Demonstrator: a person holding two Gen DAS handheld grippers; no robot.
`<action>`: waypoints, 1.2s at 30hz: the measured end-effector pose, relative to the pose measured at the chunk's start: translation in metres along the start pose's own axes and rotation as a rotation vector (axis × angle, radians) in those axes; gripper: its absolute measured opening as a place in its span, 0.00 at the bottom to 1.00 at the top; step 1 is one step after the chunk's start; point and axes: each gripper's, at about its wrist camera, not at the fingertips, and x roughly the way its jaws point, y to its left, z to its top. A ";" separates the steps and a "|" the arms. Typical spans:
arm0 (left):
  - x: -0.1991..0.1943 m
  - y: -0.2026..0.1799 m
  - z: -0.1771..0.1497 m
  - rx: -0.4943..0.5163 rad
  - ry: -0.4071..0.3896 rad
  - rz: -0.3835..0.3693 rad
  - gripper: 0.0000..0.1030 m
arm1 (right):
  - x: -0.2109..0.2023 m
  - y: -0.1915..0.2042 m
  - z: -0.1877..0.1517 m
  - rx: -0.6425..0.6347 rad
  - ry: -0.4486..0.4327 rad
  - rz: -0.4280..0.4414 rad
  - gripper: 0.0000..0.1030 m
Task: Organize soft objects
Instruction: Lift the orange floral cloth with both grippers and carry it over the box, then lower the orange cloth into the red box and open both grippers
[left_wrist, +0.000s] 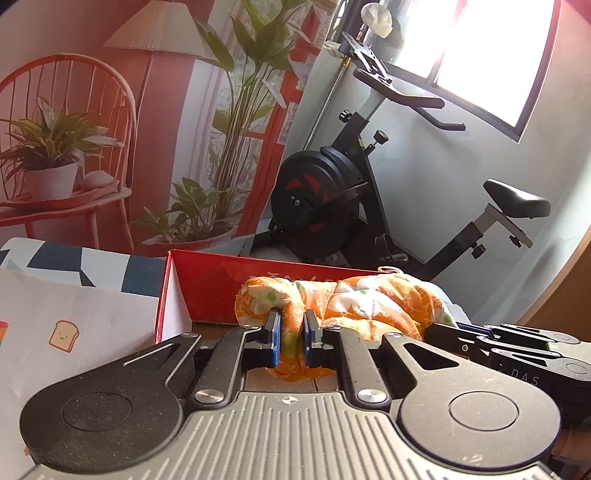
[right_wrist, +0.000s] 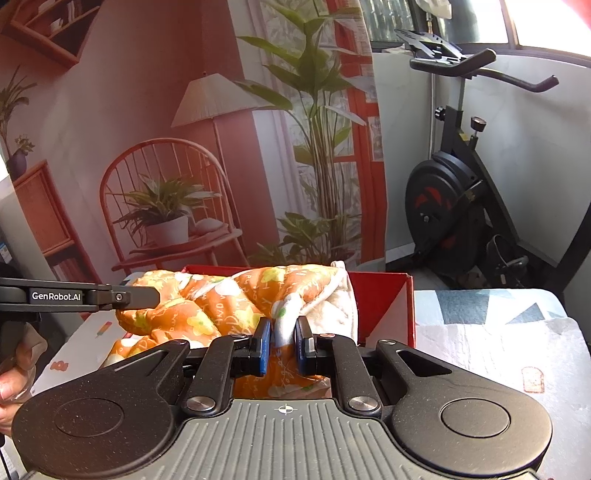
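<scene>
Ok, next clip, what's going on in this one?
A person with a gripper in each hand is handling an orange floral quilt bunched up over an open red box. The left gripper is shut on a fold of it, and the right gripper pinches another fold near its white edge. Whether the quilt is going into the box or coming out cannot be told.
</scene>
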 end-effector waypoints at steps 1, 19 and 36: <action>0.003 0.002 0.001 -0.003 0.003 0.002 0.13 | 0.004 -0.001 0.001 0.000 0.005 -0.001 0.13; 0.068 0.027 0.020 0.010 0.089 0.092 0.13 | 0.092 -0.013 0.005 0.047 0.156 -0.025 0.13; 0.048 0.025 0.016 0.048 0.079 0.093 0.52 | 0.077 -0.018 -0.005 0.076 0.143 -0.087 0.73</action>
